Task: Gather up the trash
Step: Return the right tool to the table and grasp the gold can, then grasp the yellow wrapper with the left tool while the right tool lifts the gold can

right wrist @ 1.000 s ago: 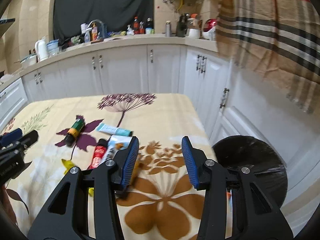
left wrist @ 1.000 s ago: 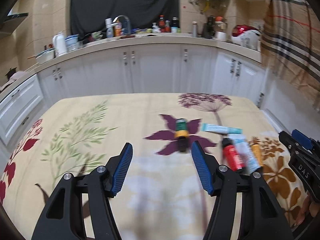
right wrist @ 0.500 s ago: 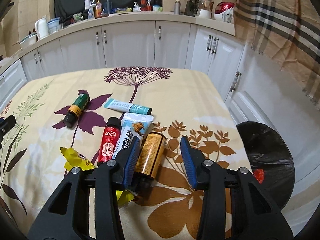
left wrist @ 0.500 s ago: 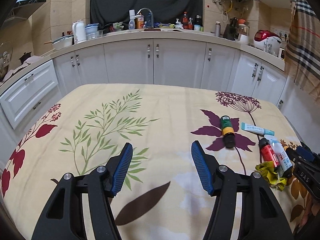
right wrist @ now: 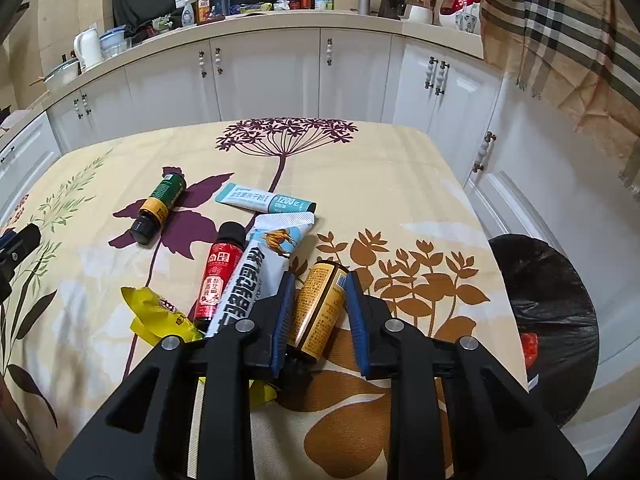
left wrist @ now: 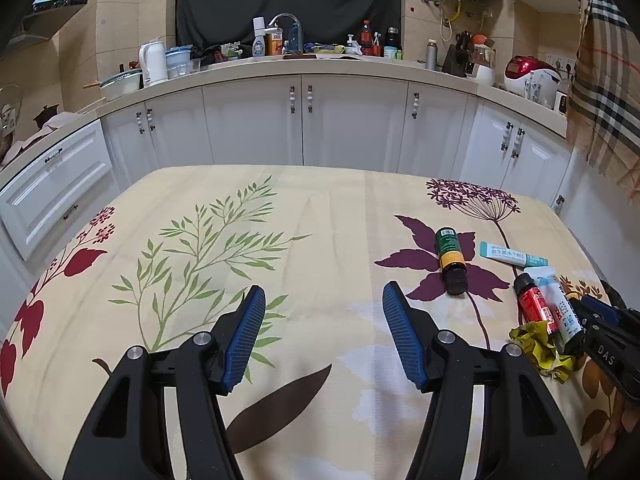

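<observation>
The right gripper sits low over the counter with its jaws on both sides of a small brown bottle that lies on its side. The jaws are still a little apart from the bottle, so the gripper is open around it, not yet clamped. The bottle looks small and stiff, probably glass or hard plastic, and light. Its round, smooth label can slip or roll, so I think the best hold is across the middle of the body, with the pads flat on both sides.

Just beside it on the left lies a white tube, which touches the left jaw, then a red bottle and a crumpled yellow wrapper. These soft things may be pushed or caught when the jaws close. A green bottle and a teal tube lie farther away.

The black trash bin stands on the floor past the right edge of the counter, and the way to it seems free. The bottle is near that edge, so a roll could drop it.

The left gripper is open and holds nothing, over a bare part of the cloth.
</observation>
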The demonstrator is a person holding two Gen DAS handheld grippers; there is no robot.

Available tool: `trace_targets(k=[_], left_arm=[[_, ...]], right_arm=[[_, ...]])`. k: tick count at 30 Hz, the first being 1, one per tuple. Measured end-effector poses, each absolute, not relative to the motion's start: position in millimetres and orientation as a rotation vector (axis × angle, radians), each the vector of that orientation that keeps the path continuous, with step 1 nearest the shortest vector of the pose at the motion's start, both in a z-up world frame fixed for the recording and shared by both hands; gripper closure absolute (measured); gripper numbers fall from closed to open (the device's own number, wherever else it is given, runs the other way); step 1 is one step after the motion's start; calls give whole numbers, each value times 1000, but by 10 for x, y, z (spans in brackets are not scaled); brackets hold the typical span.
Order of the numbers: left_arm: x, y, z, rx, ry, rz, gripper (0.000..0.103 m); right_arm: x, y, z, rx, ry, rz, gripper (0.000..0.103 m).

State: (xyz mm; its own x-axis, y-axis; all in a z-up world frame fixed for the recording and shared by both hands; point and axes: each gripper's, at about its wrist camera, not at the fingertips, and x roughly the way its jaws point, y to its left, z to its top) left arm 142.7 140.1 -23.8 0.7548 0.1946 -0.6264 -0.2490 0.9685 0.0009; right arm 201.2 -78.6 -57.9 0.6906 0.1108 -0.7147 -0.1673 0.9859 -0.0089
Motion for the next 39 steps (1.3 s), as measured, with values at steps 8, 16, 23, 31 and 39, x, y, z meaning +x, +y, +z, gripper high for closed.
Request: trace_targets(k=[8,16,23,31,39], left_arm=[[1445,1326,-273,-80,682,236,43],[1468,1143,-292,-74,690,194,43],[1481,846,-303,-63,703,128,43],[1457,426,-291,-34,709,47,43],[1536,142,-351,-23,730,-3,41]], right_arm=[[1942,-832,-524,-62,756,162,81],[1881,-919,-448,-57,724,153,82],[1817,-1083,-391,-48,700,133,82],[1740,-1320,-386,-28,687,105,82],[1659,-1550,-383,2,677,80,83]])
